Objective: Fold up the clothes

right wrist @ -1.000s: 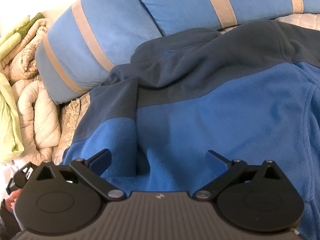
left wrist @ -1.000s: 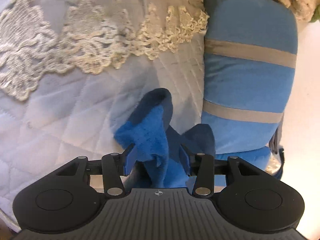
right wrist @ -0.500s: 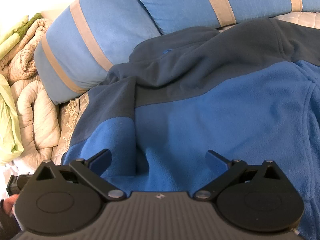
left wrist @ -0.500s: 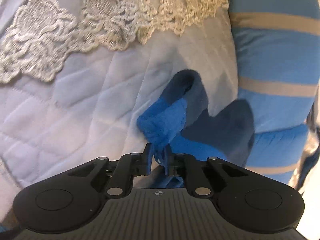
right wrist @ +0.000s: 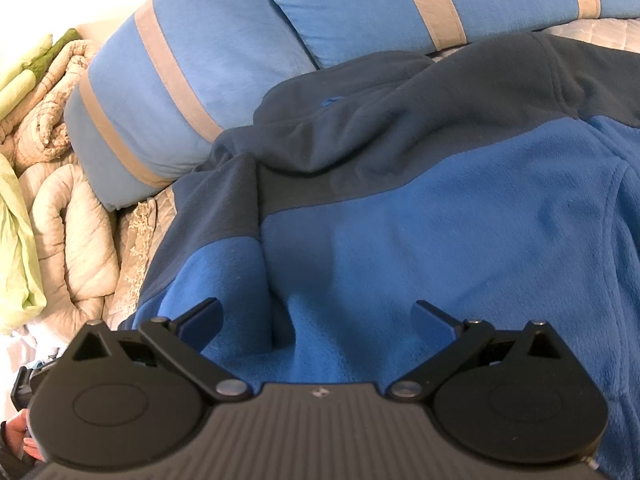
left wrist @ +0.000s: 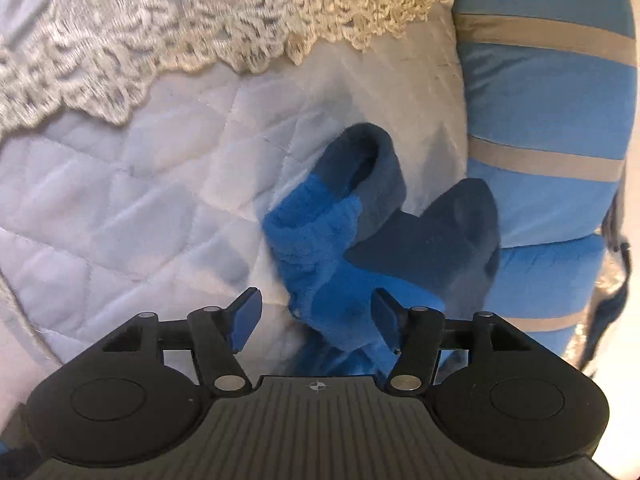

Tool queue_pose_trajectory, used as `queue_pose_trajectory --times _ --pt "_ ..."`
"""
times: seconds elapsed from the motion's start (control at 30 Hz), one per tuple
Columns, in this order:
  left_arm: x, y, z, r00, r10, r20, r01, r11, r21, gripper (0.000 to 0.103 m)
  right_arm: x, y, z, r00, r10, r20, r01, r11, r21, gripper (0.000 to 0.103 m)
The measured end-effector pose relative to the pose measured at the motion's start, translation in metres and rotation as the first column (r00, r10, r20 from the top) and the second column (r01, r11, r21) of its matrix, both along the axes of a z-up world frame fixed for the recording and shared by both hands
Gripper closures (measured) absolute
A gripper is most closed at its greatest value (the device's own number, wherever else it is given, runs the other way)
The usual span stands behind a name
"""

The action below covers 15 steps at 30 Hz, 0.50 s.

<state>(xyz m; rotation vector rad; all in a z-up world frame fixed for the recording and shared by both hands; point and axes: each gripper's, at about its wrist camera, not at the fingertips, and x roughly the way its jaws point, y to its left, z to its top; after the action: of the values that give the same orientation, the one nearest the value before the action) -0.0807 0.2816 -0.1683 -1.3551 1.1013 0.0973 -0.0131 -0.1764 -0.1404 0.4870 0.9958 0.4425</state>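
We are holding two grippers over the bed. Our left gripper point(left wrist: 316, 316), its jaws having just been opening, is standing spread around one bunched sleeve point(left wrist: 332, 236) of the blue fleece jacket point(right wrist: 420, 232), not pinching it. Our right gripper point(right wrist: 316, 320) is spreading wide above the jacket's body. Beyond are lying one quilted bedspread point(left wrist: 132, 208) and two striped blue pillows point(right wrist: 192, 64).

Home bedroom: quilted bedspread point(left wrist: 120, 208), lace trim point(left wrist: 200, 36), striped pillows point(right wrist: 192, 80), rolled duvet point(right wrist: 68, 236).
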Motion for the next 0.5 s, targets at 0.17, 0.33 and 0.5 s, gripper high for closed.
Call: queue_pose_trajectory --times 0.17,0.33,0.5 --pt "0.003 -0.009 -0.015 0.999 0.040 -0.007 -0.040 0.998 -0.057 0.045 0.000 -0.002 -0.001 1.000 -0.004 -0.001 0.004 1.000 -0.001 0.000" --pt "-0.001 -0.013 -0.019 0.993 0.105 0.047 -0.102 0.993 -0.061 0.053 0.001 -0.002 -0.002 1.000 -0.007 -0.007 0.007 1.000 0.000 0.000" --pt "-0.013 -0.013 -0.014 0.981 0.119 0.153 -0.118 0.993 -0.015 0.054 0.001 -0.002 -0.002 1.000 -0.005 -0.006 0.005 1.000 0.004 0.000"
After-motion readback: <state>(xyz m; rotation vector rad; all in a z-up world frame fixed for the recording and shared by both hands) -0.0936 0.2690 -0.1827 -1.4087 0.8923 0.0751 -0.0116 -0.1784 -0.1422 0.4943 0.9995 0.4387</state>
